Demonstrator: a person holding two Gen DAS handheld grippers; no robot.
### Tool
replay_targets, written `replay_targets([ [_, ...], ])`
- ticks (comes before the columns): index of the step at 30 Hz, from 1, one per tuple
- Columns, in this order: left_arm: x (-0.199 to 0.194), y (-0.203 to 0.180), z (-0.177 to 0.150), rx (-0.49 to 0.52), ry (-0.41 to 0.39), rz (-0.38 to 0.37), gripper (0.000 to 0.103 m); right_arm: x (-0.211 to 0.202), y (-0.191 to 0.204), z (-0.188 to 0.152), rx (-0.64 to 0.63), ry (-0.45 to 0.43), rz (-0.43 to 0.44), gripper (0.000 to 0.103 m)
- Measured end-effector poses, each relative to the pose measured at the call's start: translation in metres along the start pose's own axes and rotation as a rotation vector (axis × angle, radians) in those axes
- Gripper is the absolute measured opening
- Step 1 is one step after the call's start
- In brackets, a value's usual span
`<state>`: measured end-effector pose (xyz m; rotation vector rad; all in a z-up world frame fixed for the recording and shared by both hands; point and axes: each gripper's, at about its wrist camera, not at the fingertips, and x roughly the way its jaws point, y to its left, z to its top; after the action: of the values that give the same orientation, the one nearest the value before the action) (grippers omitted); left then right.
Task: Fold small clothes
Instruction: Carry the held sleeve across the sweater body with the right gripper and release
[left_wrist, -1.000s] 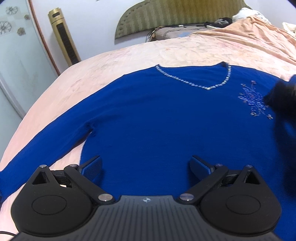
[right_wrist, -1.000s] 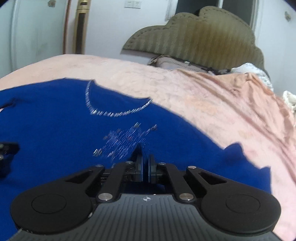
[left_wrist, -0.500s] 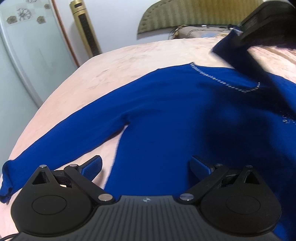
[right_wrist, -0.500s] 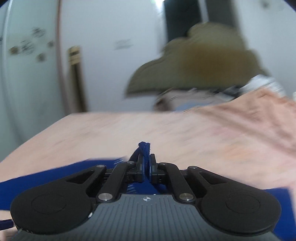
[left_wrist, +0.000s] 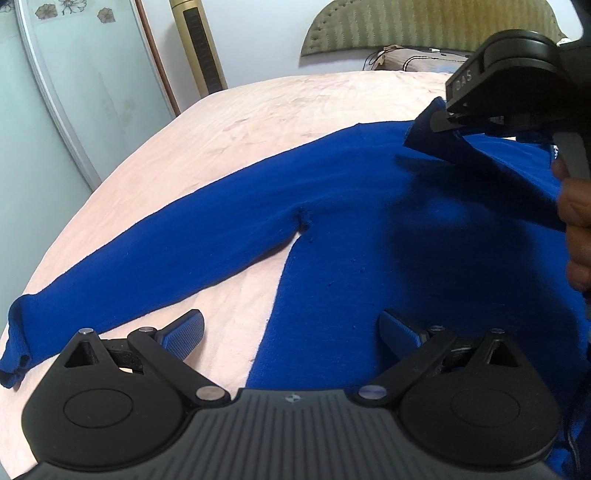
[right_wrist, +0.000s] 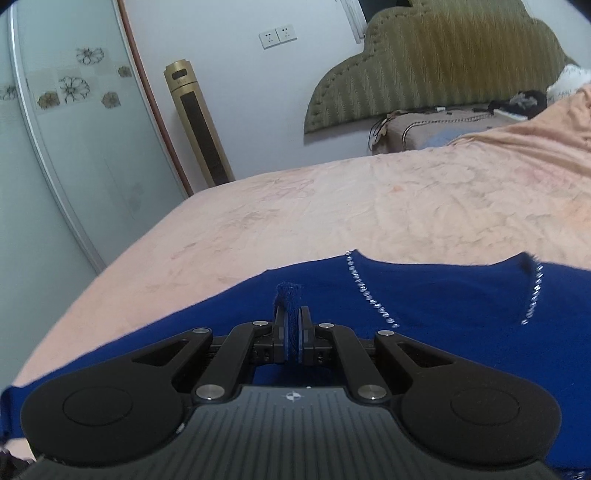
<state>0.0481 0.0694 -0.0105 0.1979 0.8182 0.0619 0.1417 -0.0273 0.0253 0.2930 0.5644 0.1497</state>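
Right gripper (right_wrist: 292, 338) clamped on sleeve cuff (right_wrist: 289, 295), carried above blue sweater (left_wrist: 332, 206) spread on bed (right_wrist: 332, 206); left gripper (left_wrist: 291, 332) wide open, empty; best laid flat across chest

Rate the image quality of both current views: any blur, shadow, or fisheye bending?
Left wrist view: sharp; the right gripper casts a dark shadow on the blue sweater; the wardrobe door edge bows. Right wrist view: sharp, evenly lit; the rhinestone neckline is crisp; corners vignette black.
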Motion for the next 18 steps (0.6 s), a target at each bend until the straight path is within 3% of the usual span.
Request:
replay_targets([
  [9,-0.002,-0.001,0.001,-0.004,0.002,-0.002,0.102,0.022,-0.001,-0.006,0.036,0.044,0.007,0.008],
  [15,-0.004,-0.003,0.002,-0.001,0.002,0.002,0.102,0.010,0.013,-0.004,-0.057,-0.054,-0.026,0.008],
  [18,-0.003,-0.005,0.002,0.002,0.002,0.004,0.102,0.020,0.018,-0.005,-0.093,-0.015,-0.047,0.008],
])
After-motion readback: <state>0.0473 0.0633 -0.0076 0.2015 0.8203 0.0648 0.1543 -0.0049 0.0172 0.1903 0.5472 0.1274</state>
